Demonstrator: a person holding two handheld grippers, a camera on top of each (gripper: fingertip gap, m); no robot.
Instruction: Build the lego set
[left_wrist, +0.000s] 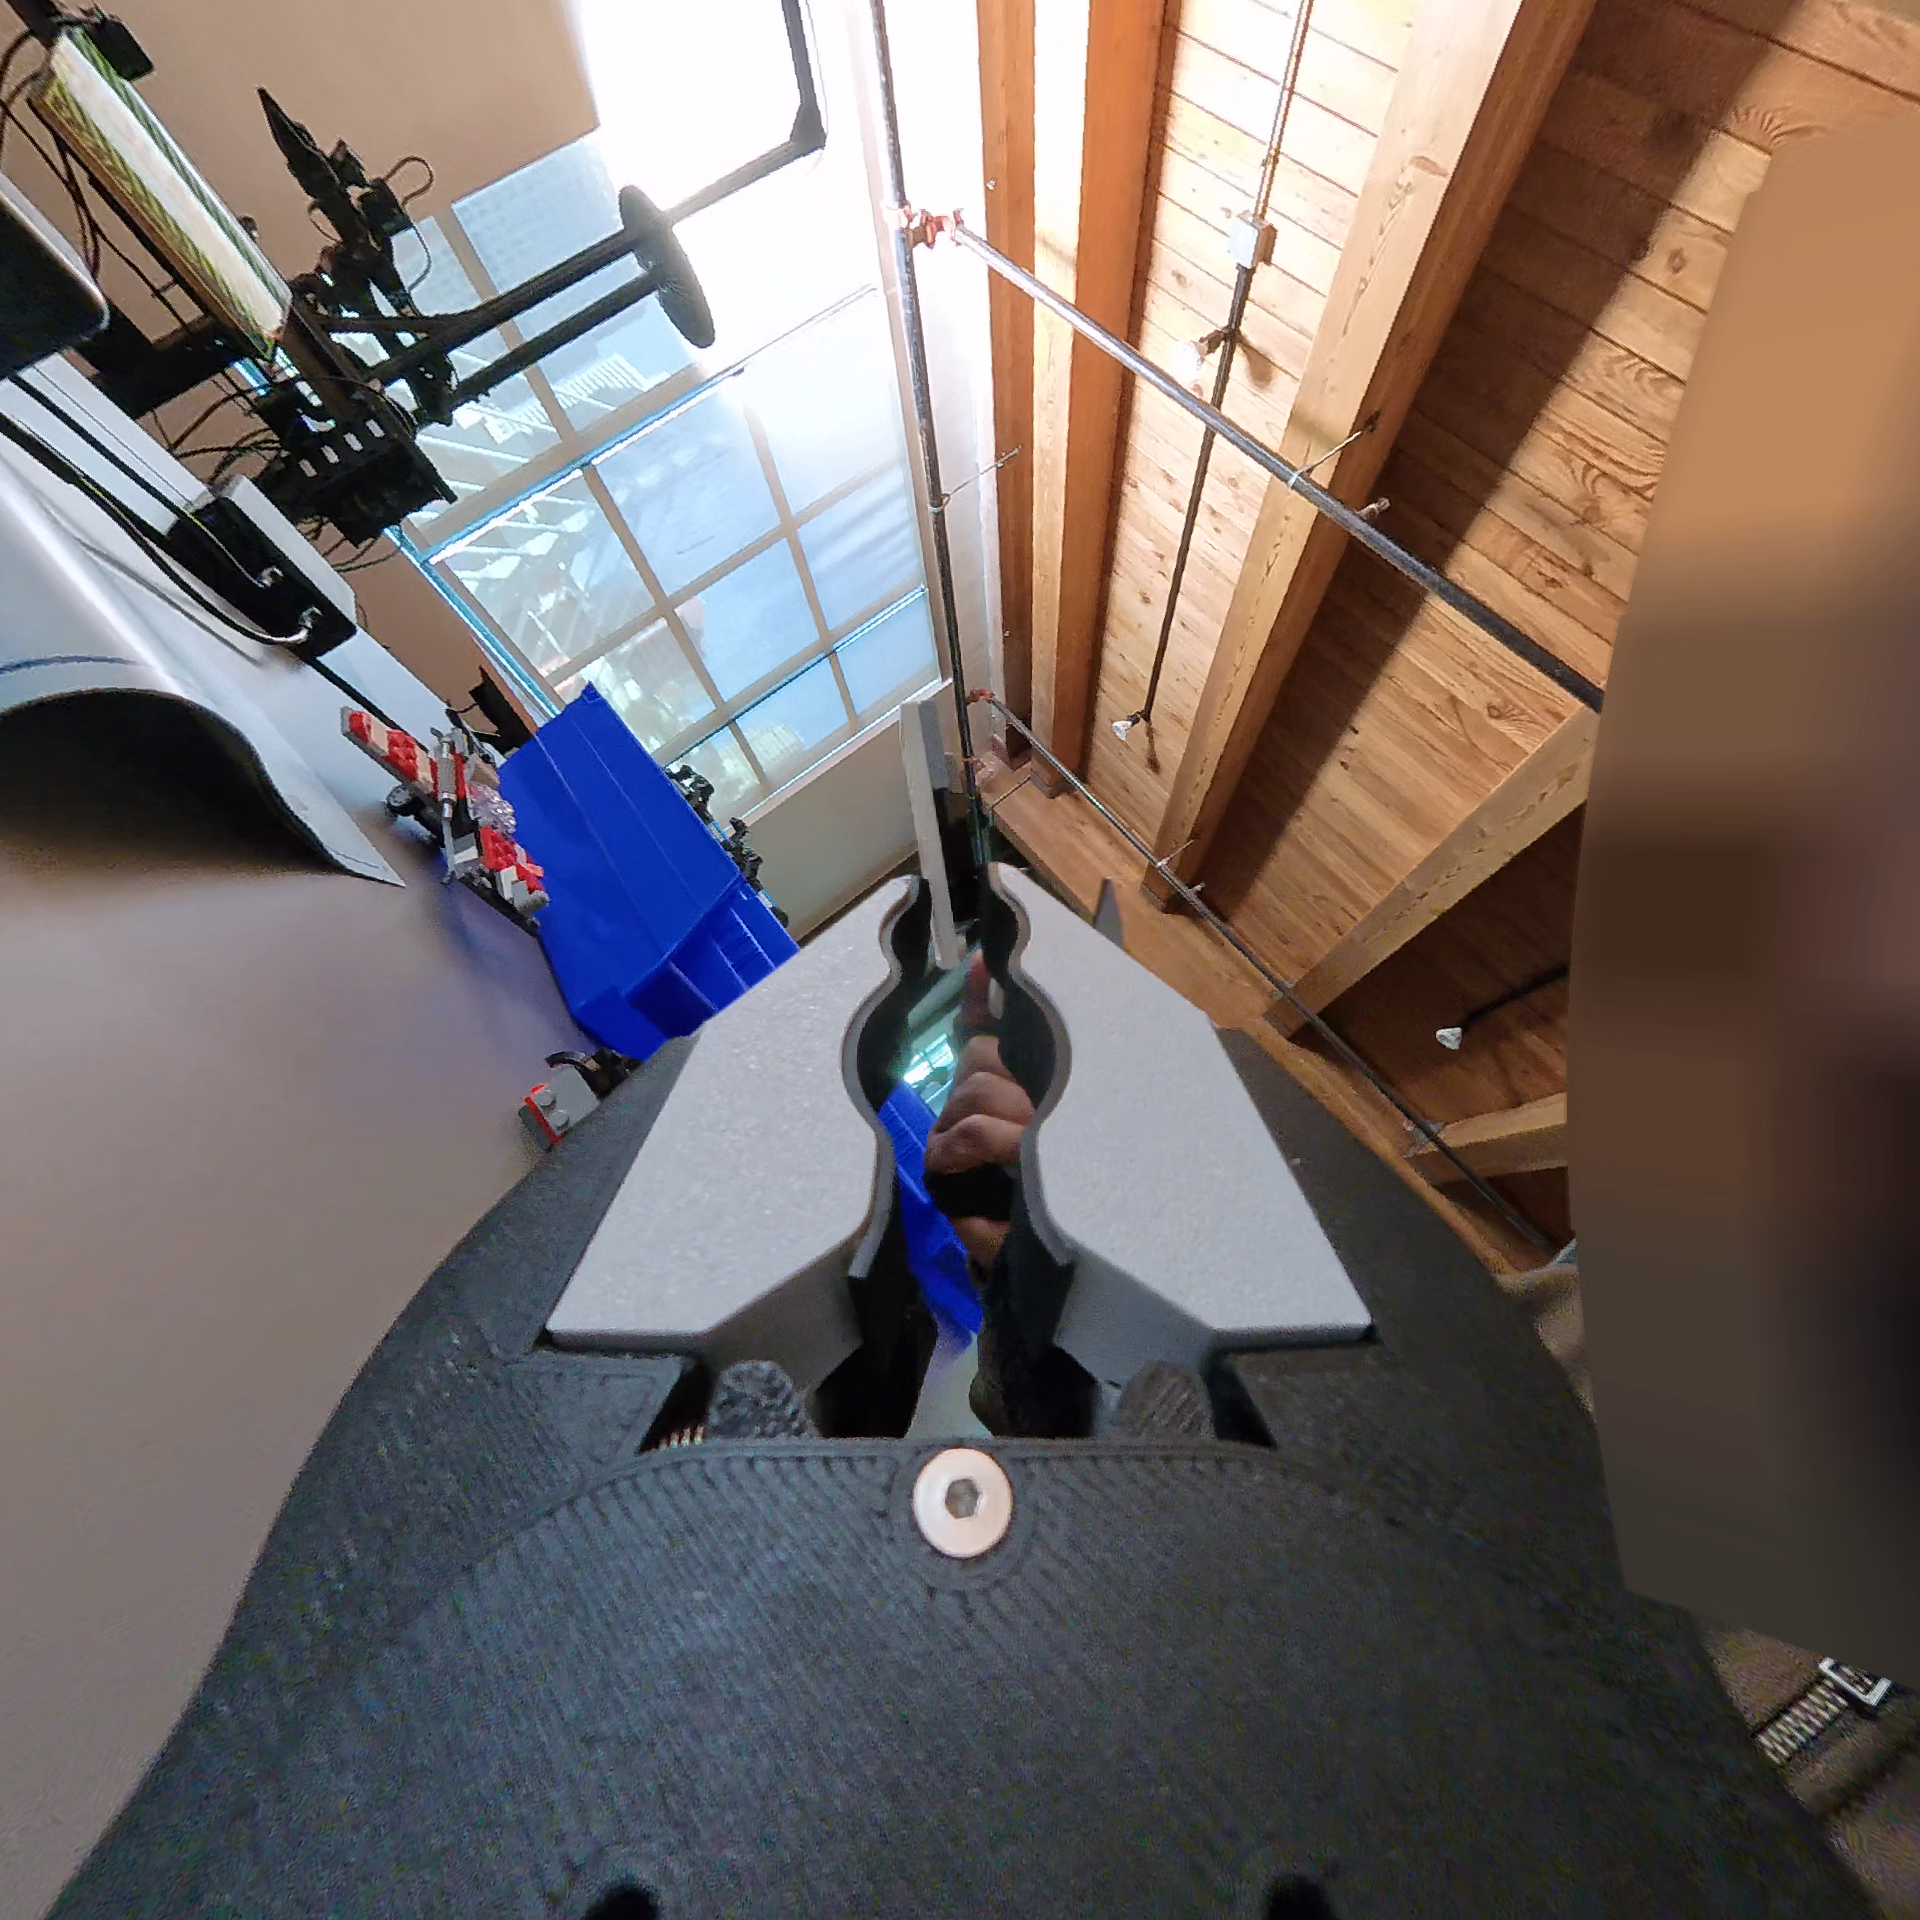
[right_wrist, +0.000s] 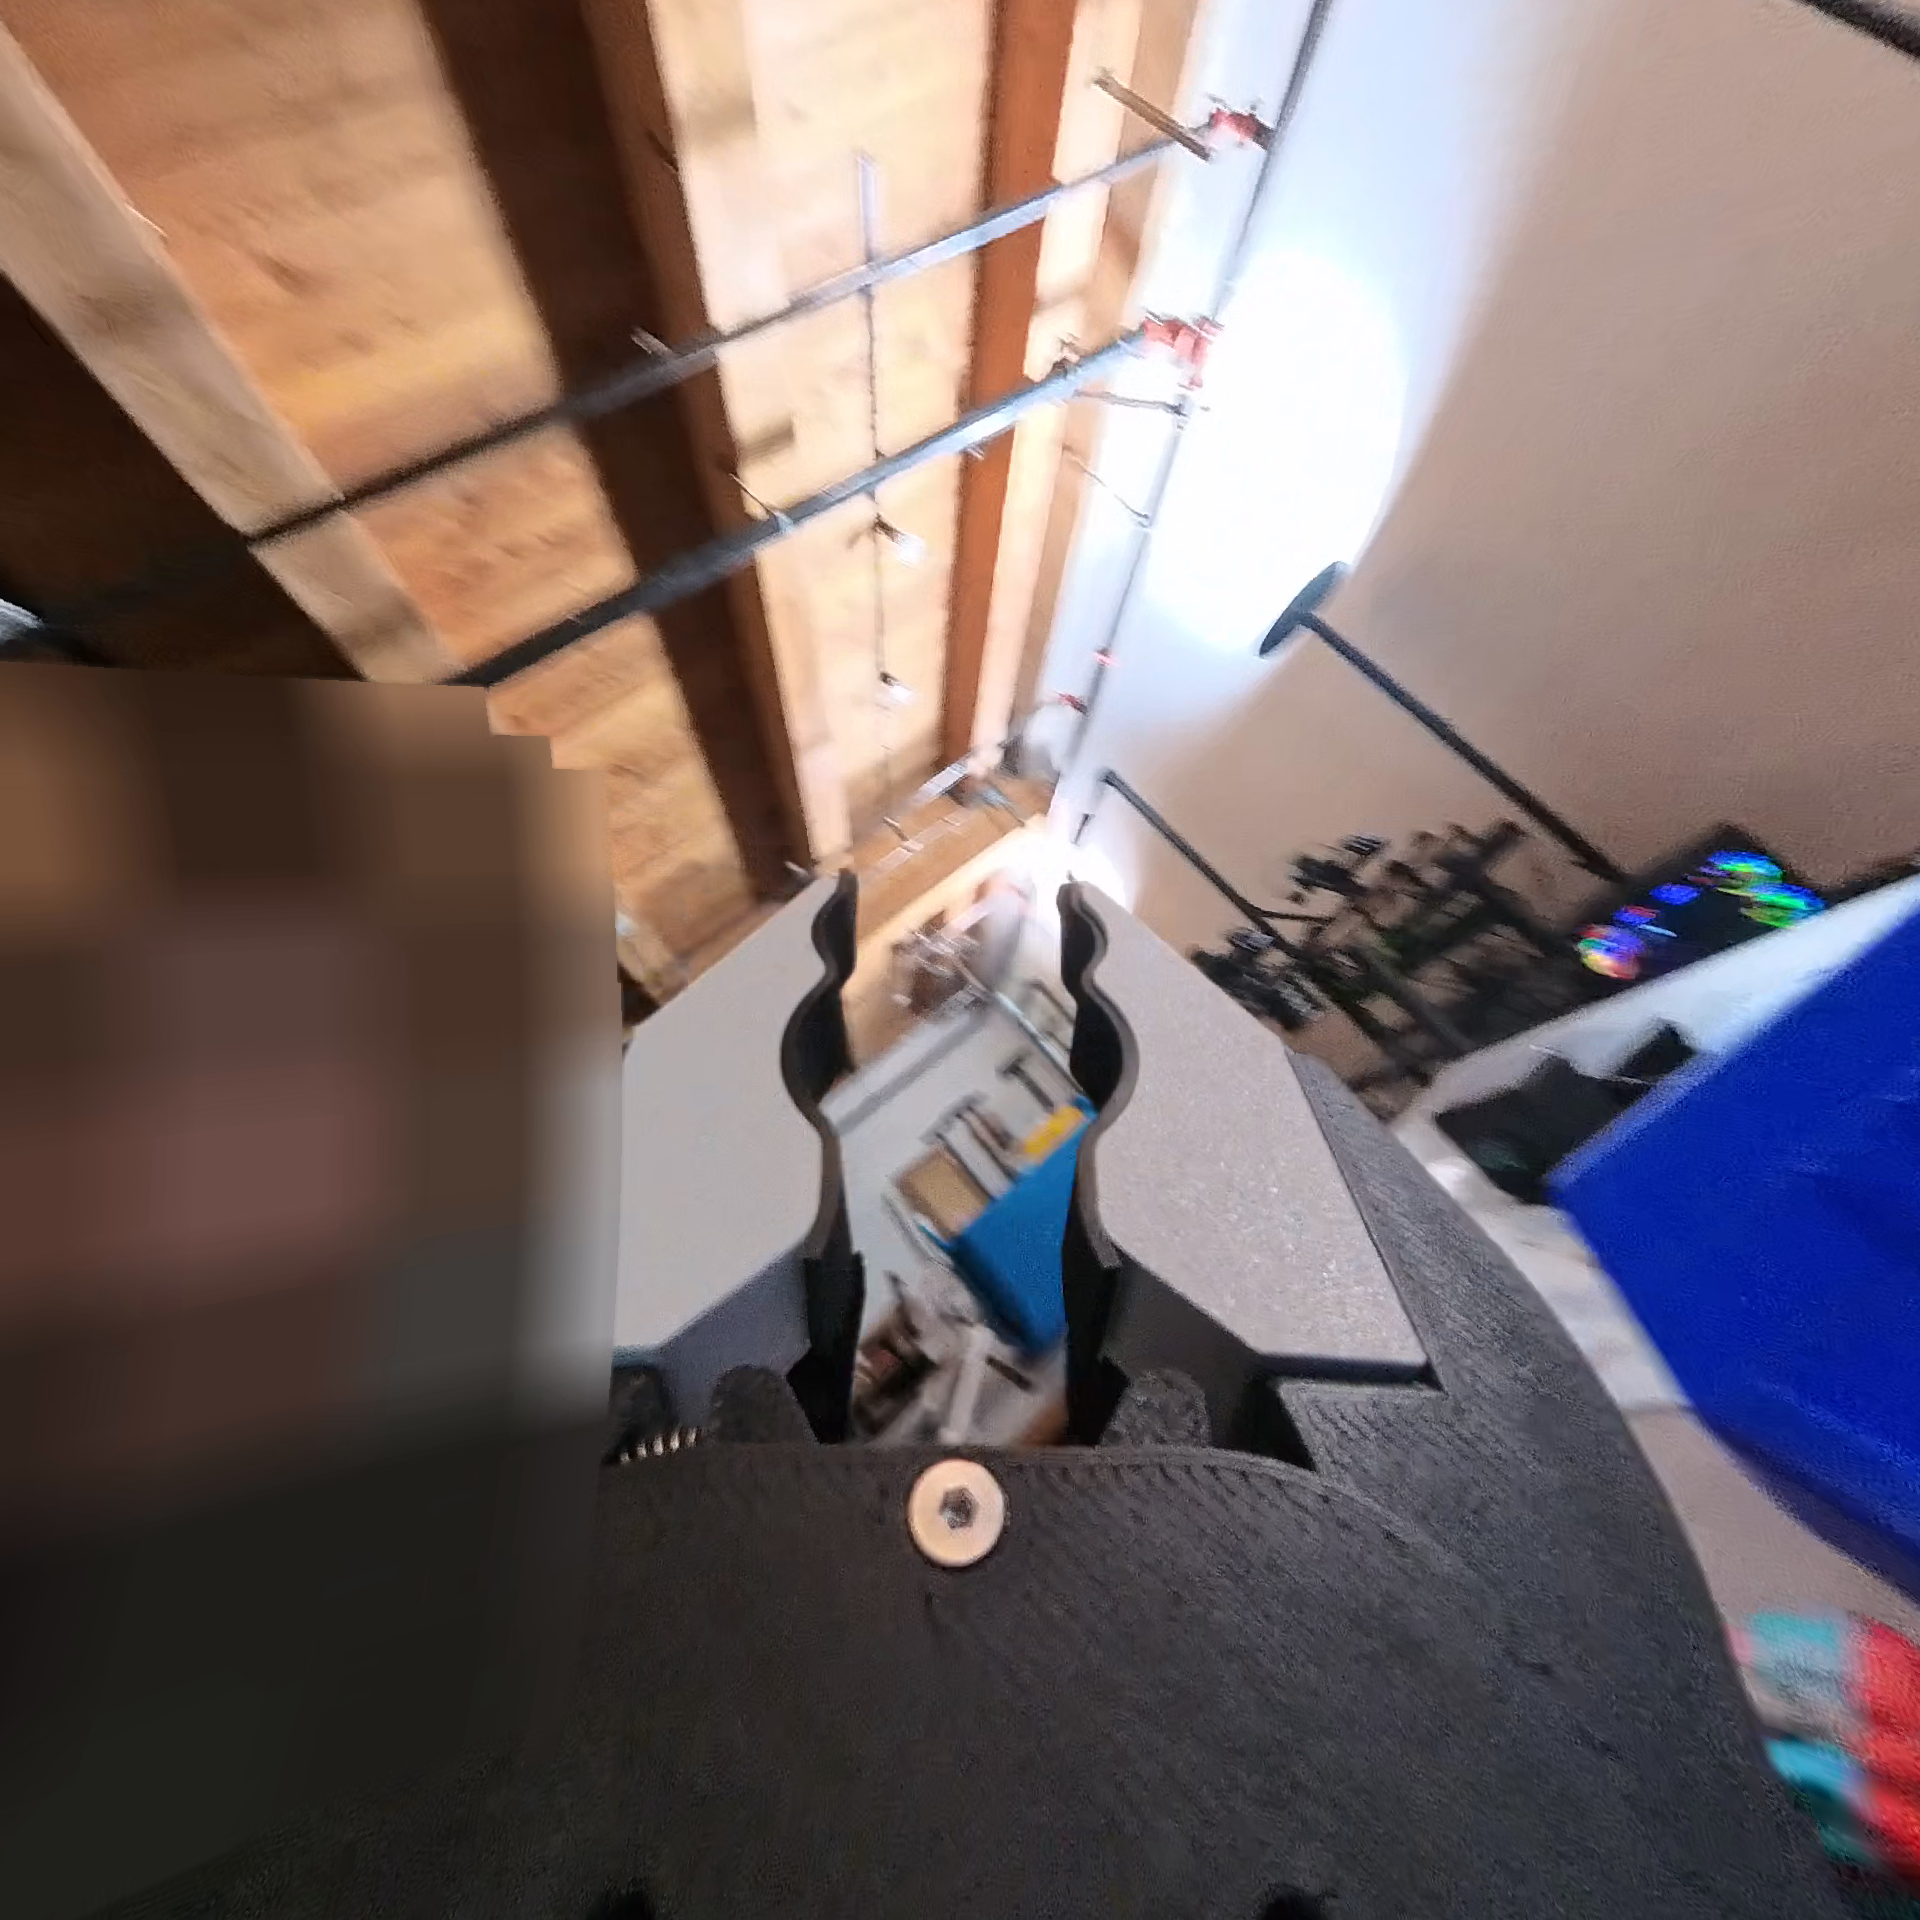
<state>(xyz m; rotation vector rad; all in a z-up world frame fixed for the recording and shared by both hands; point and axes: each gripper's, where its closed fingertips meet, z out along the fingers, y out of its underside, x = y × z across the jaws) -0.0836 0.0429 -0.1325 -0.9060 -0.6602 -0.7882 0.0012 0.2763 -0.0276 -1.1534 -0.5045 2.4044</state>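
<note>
A thin grey plate (left_wrist: 928, 821) is pinched upright in the left gripper (left_wrist: 961, 883); the right gripper (right_wrist: 956, 894) is held with jaws spread, bare, near a blue bin (right_wrist: 1766, 1247).

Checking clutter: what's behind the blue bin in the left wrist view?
Behind the blue bin: a paned window and small dark parts poking past its edge. The bin covers whatever sits lower behind it.
</note>
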